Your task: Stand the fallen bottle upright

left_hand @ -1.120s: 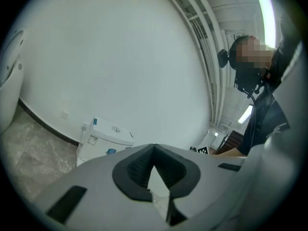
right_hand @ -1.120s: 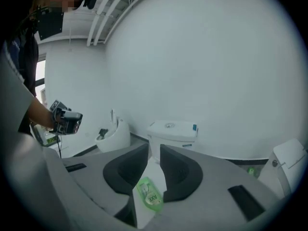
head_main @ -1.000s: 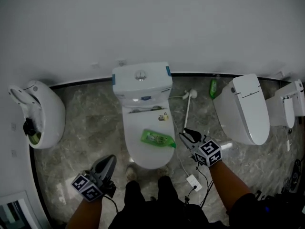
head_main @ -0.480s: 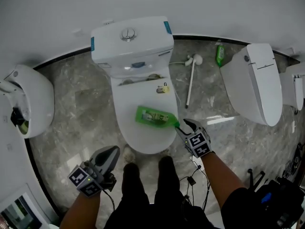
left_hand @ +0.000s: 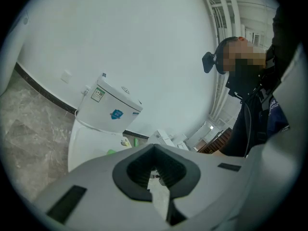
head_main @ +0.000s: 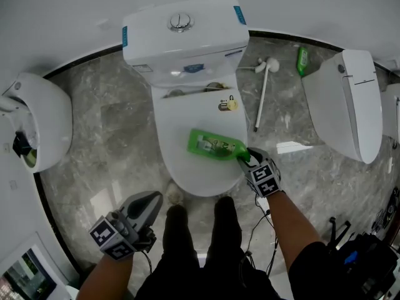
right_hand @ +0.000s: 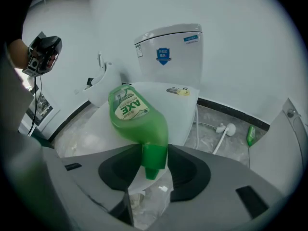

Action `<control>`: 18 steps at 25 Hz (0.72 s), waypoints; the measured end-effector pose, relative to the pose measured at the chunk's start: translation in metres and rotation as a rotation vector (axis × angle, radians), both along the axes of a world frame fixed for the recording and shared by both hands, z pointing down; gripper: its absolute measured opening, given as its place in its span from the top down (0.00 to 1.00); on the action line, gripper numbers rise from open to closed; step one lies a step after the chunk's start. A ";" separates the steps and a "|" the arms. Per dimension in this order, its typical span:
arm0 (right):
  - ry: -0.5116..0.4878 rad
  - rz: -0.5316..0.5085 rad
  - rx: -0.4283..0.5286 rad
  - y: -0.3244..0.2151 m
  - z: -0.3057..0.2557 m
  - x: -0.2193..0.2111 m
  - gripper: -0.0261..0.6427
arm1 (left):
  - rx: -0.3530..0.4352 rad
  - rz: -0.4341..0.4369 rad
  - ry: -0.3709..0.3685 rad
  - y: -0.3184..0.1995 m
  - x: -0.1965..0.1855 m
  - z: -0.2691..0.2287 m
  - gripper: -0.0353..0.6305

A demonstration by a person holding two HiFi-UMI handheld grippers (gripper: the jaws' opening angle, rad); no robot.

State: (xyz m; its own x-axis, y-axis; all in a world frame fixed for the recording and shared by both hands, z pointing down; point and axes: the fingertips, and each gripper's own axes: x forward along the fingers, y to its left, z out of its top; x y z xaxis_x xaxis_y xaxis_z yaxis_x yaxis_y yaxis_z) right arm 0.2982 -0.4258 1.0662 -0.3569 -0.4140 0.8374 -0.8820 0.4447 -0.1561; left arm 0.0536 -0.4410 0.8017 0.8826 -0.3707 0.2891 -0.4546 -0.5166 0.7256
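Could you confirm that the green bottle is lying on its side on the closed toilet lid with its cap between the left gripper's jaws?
Not quite: it is the right gripper, not the left. The right gripper view shows the green bottle lying on its side on the closed toilet lid, its cap between that gripper's closing jaws. The left gripper holds nothing.

White ceramic toilet [head_main: 181, 42] top centre, lid down. White toilet brush [head_main: 262, 95] flat on grey marble floor [head_main: 112, 142] right of it. Small green bottle [head_main: 302, 60] upper right. Second white toilet [head_main: 350, 105] right edge.
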 end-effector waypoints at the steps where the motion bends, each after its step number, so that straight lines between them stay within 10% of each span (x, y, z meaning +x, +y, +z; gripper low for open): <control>1: 0.008 -0.007 -0.002 -0.001 -0.001 -0.002 0.69 | -0.002 0.000 -0.001 0.000 -0.003 0.000 0.91; 18: 0.122 -0.050 0.040 -0.019 -0.059 -0.004 0.71 | 0.040 -0.055 0.032 0.001 -0.035 -0.049 0.91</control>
